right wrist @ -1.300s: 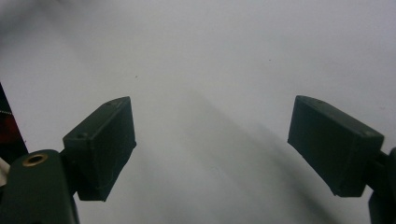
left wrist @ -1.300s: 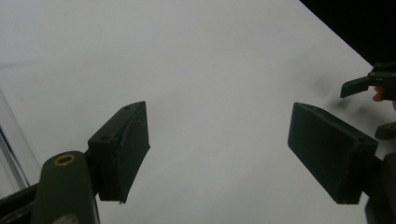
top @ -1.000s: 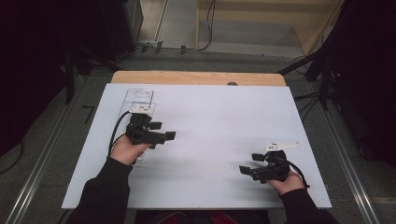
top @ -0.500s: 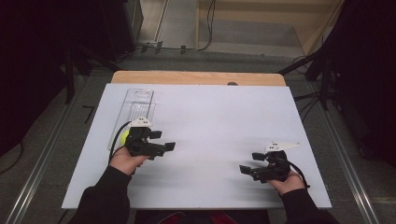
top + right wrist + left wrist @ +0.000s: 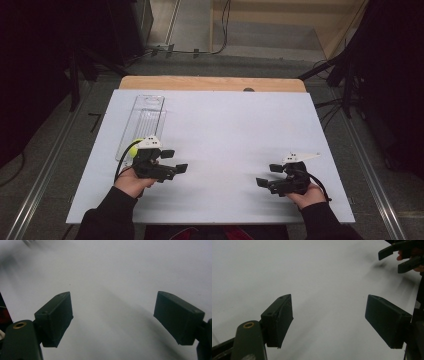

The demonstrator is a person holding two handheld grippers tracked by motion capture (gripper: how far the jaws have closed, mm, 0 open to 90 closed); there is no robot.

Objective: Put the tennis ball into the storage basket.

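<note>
While lit from above: white counter (image 5: 225, 130), wood far edge; dark room. Clear tray (image 5: 142, 120) far left. Left hand-held gripper (image 5: 172, 162) narrowing, empty; right hand-held gripper (image 5: 266, 175) agape, empty.

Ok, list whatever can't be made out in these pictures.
- Yellow-green thing, high view: mostly hidden behind the left gripper, whose empty jaws have just been closing. What it is cannot be told.
- Clear tray, high view: its near end is covered by that gripper, and any contents are too faint to see.
- Dark spot at the far edge of the table, high view: too small to identify.
</note>
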